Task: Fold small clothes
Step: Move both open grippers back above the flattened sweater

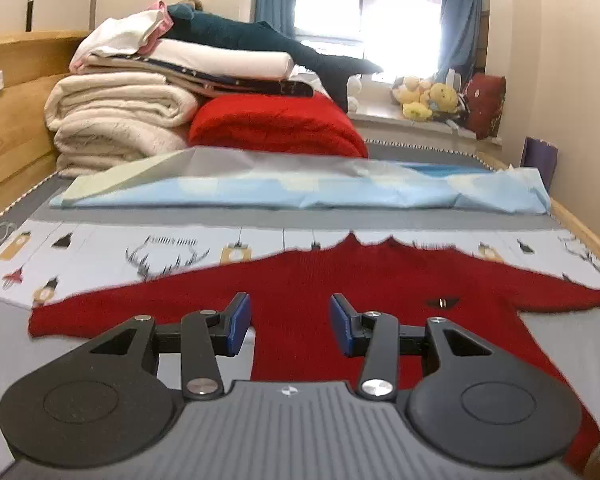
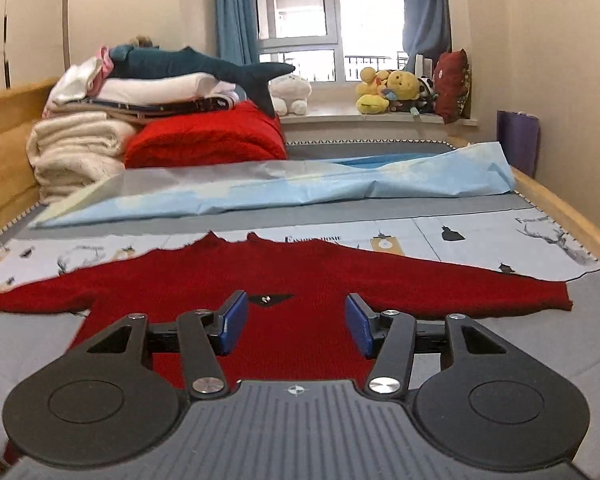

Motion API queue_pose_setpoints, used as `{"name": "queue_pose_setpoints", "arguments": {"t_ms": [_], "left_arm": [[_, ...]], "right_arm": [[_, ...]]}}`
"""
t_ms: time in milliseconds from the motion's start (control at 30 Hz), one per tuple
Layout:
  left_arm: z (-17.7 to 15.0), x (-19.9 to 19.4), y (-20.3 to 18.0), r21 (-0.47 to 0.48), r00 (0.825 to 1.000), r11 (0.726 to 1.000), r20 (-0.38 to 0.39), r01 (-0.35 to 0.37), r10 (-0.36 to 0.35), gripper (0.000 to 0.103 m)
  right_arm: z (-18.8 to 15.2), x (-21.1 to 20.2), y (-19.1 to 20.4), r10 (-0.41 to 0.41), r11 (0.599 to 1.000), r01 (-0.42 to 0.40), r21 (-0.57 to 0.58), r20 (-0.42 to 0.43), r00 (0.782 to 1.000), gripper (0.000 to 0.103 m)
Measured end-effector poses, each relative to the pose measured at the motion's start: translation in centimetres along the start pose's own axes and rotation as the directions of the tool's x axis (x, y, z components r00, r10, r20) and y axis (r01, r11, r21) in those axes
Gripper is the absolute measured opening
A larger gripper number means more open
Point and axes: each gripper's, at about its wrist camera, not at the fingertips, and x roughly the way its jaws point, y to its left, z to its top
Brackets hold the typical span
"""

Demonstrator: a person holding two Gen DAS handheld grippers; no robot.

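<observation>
A small red knitted sweater [image 1: 340, 280] lies flat on the bed, sleeves spread out to both sides, collar pointing away; it also shows in the right wrist view [image 2: 300, 276]. A small dark patch [image 2: 270, 299] sits on its chest. My left gripper [image 1: 290, 324] is open and empty, hovering over the sweater's lower left part. My right gripper [image 2: 296, 324] is open and empty, hovering over the sweater's lower middle, near the patch.
A printed white sheet [image 1: 140, 248] lies under the sweater on a grey mattress. A light blue cloth [image 1: 300, 192] lies across the bed beyond. Folded blankets [image 1: 120, 120], a red blanket [image 1: 276, 124] and a plush shark [image 2: 204, 66] are stacked at the far left. Wooden bed rails run along both sides.
</observation>
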Motion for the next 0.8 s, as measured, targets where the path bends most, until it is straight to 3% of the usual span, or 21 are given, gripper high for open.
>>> {"name": "queue_pose_setpoints", "arguments": {"t_ms": [167,300,400,467,600,800], "left_arm": [[4.1,3.5,0.6,0.005,1.000,1.000,0.019,0.012,-0.012,0.049],[4.8,7.0,2.4,0.010,1.000,1.000,0.028,-0.003,0.002,0.052],[2.3,9.7,3.9,0.060,0.993,0.992,0.032,-0.114,0.112,0.062],[1.6,12.6,4.6,0.104,0.972,0.972,-0.085,-0.209,0.218,0.063],[2.4,13.9,7.8,-0.041,0.977,0.980,-0.096,-0.196,0.191,0.065],[2.8,15.2,11.8,-0.150,0.967,0.962,-0.154,-0.227,0.204,0.066]], "right_arm": [[0.1,0.5,0.6,-0.006,1.000,0.007,0.020,-0.024,1.000,0.058],[0.1,1.1,1.9,-0.030,1.000,0.030,-0.005,-0.013,0.999,0.058],[-0.2,1.6,3.1,-0.051,0.998,0.051,-0.032,0.006,0.999,0.058],[-0.1,1.7,3.8,-0.054,0.997,0.055,-0.047,0.025,0.998,0.057],[1.1,2.3,5.2,-0.034,0.998,0.036,-0.052,0.029,0.999,0.056],[7.4,4.3,7.8,-0.019,1.000,0.020,-0.011,0.101,0.995,0.057]]}}
